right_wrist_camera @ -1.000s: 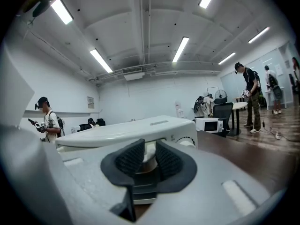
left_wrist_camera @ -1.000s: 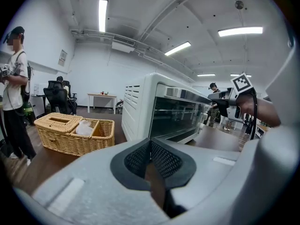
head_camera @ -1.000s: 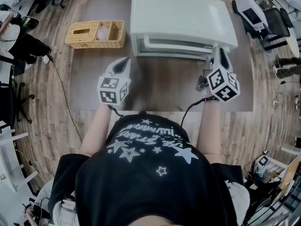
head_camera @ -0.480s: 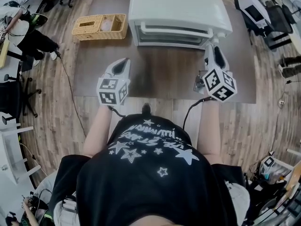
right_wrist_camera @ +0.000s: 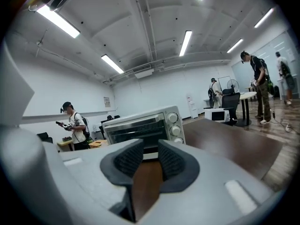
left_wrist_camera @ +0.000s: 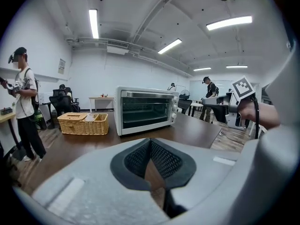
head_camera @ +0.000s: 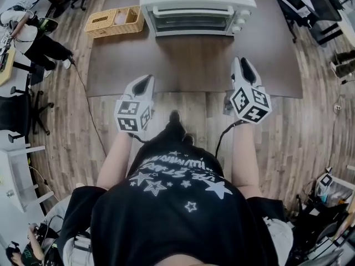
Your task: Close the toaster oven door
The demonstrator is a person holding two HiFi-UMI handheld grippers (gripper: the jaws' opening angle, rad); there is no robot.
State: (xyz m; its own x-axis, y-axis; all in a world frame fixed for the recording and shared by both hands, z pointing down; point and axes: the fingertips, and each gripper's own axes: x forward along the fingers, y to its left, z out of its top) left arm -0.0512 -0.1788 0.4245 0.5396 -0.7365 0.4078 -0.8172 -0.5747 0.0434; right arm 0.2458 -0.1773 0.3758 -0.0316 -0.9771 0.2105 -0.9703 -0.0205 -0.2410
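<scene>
The white toaster oven (head_camera: 194,7) stands at the far side of the brown table (head_camera: 194,65), its glass door upright and closed against the front. Both grippers hover over the table's near edge, well short of the oven and touching nothing. My left gripper (head_camera: 145,82) has its pads meeting at the tips. In the left gripper view (left_wrist_camera: 150,144) the oven (left_wrist_camera: 145,109) is ahead, with nothing held. My right gripper (head_camera: 242,65) shows a narrow gap between its pads (right_wrist_camera: 150,149). That gap is empty, its jaws have just been closing, and the oven (right_wrist_camera: 140,125) lies beyond.
A wicker basket (head_camera: 113,21) sits on the table left of the oven. Cables trail from both grippers. Office chairs (head_camera: 22,115) and a standing person (left_wrist_camera: 23,102) are off to the left. More people and desks (right_wrist_camera: 255,88) are at the right.
Both grippers have drawn back from the oven toward the person. The right one was at the door's right end a second ago. The oven now looks farther away in the head view.
</scene>
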